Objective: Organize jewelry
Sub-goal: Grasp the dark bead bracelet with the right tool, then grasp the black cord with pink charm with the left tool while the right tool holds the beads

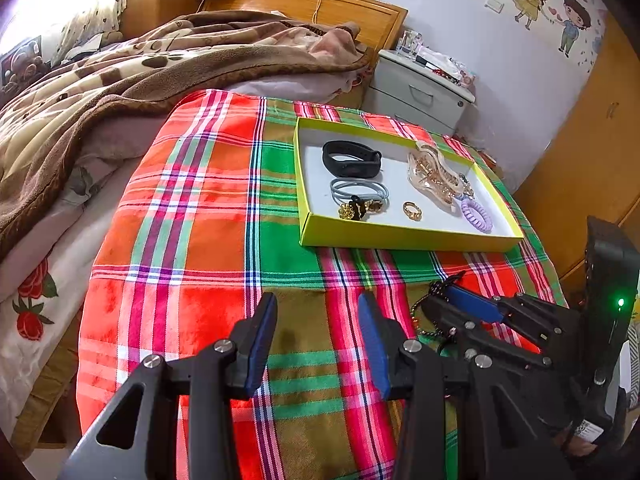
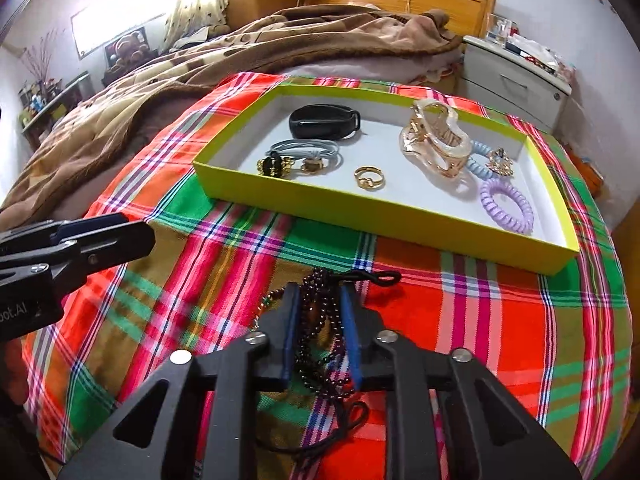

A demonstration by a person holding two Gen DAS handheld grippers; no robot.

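Here, a plaid cloth (image 2: 480,312) in red, green and orange covers the near end of the bed, with a brown blanket (image 2: 248,52) heaped beyond it. On the cloth sits a shallow yellow-green box (image 2: 360,210) with a white floor, holding a black wristband (image 2: 324,120), a clear claw clip (image 2: 436,142), grey hair ties (image 2: 308,148), a lilac coil tie (image 2: 506,204) at the right and a gold ring (image 2: 369,178). Near of the box, the right gripper (image 2: 320,320) has its blue pads clamped together on a dark beaded necklace (image 2: 316,312) lying on the cloth. To its left, the left gripper (image 1: 316,336) hangs above bare cloth with its fingers apart, holding nothing.
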